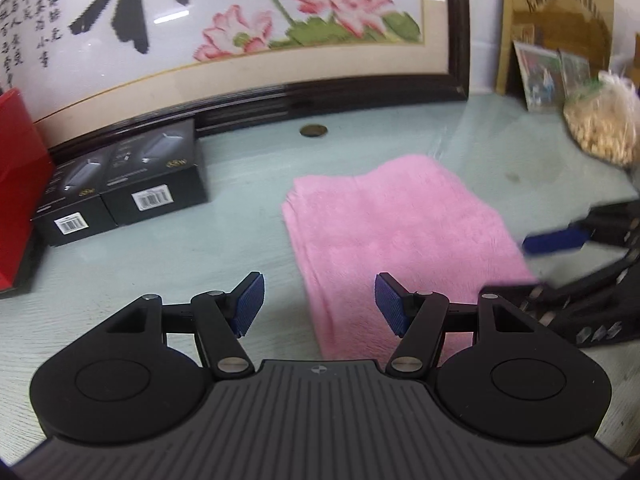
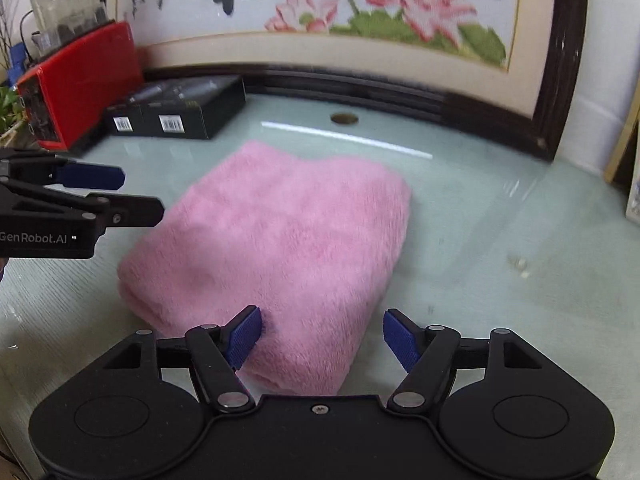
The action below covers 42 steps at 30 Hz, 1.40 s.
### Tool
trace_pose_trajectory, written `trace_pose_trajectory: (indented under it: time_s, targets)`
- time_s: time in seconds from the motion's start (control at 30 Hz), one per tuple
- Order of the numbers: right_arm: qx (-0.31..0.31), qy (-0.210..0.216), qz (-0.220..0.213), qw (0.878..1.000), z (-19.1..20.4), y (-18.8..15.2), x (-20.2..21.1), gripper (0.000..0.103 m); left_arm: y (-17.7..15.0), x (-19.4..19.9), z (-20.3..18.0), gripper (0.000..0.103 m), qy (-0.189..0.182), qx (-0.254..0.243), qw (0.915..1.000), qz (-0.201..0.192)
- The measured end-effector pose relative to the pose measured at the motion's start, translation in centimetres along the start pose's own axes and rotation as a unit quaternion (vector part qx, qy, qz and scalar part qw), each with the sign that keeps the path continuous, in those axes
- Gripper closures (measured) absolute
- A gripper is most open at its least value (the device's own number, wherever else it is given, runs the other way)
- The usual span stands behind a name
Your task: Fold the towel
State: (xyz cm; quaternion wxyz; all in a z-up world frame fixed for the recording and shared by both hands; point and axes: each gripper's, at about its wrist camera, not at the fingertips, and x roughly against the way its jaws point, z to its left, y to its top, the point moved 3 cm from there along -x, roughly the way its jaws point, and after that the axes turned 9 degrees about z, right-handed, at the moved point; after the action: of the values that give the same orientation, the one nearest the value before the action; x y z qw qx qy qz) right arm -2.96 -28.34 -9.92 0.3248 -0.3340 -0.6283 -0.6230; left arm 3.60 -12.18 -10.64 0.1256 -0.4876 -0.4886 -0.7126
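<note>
A pink towel [image 1: 404,236] lies folded into a thick rectangle on the pale green glass table [image 1: 248,232]; it also shows in the right wrist view [image 2: 276,248]. My left gripper [image 1: 319,305] is open and empty, hovering over the towel's near left edge. My right gripper [image 2: 322,336] is open and empty over the towel's near right corner. The left gripper shows at the left of the right wrist view [image 2: 92,178], and the right gripper at the right of the left wrist view [image 1: 556,240], each beside the towel.
Two black boxes [image 1: 124,188] and a red box [image 1: 16,184] stand at the left. A large framed lotus picture [image 1: 248,40] leans at the back. A coin-like disc [image 1: 313,131] lies behind the towel. Photos [image 1: 548,76] and a bag of nuts [image 1: 604,128] stand at the right.
</note>
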Motion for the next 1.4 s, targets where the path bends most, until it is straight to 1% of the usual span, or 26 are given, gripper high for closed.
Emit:
trace_pose_trajectory:
  time_s: [0.27,0.37,0.63,0.67,0.73,0.77,0.8,0.83,0.87,0.9,0.97,1.2,1.23,1.33,1.4]
  targets:
    - [-0.006,-0.027,0.013,1.000,-1.6,-0.9,-0.3,0.037,-0.5,-1.0,0.0,0.042,0.023,0.019,0.9991,0.031]
    - [-0.009,-0.037,0.018,0.999,-2.2,-1.2,-0.4,0.037,-0.7,-1.1,-0.1,0.042,0.030,0.018,0.9990,0.030]
    - [-0.016,-0.062,0.030,0.997,-3.7,-2.2,-0.8,0.036,-0.9,-0.9,0.1,0.041,0.033,0.038,0.9984,0.028]
    - [-0.023,-0.048,0.023,0.998,-4.1,-2.5,-1.7,0.036,-0.9,-0.9,0.1,0.041,0.034,0.038,0.9983,0.028]
    - [-0.038,-0.016,0.000,0.999,-4.2,-2.1,-0.7,0.036,-1.0,-1.0,0.0,0.041,0.037,0.041,0.9980,0.030]
    - [-0.046,0.008,-0.005,0.999,-4.2,-1.8,-0.5,0.033,-1.1,-1.0,-0.1,0.041,0.039,0.042,0.9979,0.030]
    - [-0.051,0.031,0.000,0.998,-4.1,-1.6,-0.6,0.033,-1.1,-0.9,-0.1,0.041,0.040,0.042,0.9979,0.029]
    - [-0.052,0.041,0.008,0.998,-4.0,-1.5,-0.9,0.033,-1.2,-0.9,-0.1,0.040,0.040,0.042,0.9979,0.029]
    - [-0.050,0.037,0.015,0.998,-3.9,-1.4,-1.2,0.033,-1.2,-0.9,-0.2,0.040,0.040,0.042,0.9979,0.029]
    - [-0.035,0.014,0.038,0.999,-3.4,-1.5,-2.2,0.033,-1.3,-0.9,-0.1,0.038,0.041,0.042,0.9979,0.029]
    - [-0.029,0.012,0.035,0.999,-3.2,-1.4,-2.1,0.024,-1.5,-0.8,-0.1,0.037,0.044,0.043,0.9977,0.028]
    - [-0.014,0.010,0.025,1.000,-2.7,-1.1,-1.7,0.025,-1.8,-0.9,0.0,0.036,0.047,0.047,0.9975,0.024]
    - [-0.018,0.013,0.025,0.999,-2.9,-1.1,-1.8,0.026,-1.8,-0.9,0.0,0.035,0.048,0.047,0.9975,0.023]
    - [-0.029,0.022,0.023,0.999,-3.3,-0.9,-2.1,0.035,-1.9,-0.9,0.0,0.033,0.052,0.048,0.9972,0.023]
    - [-0.037,0.028,0.022,0.999,-3.6,-0.7,-2.3,0.048,-1.8,-1.0,-0.1,0.033,0.051,0.050,0.9972,0.023]
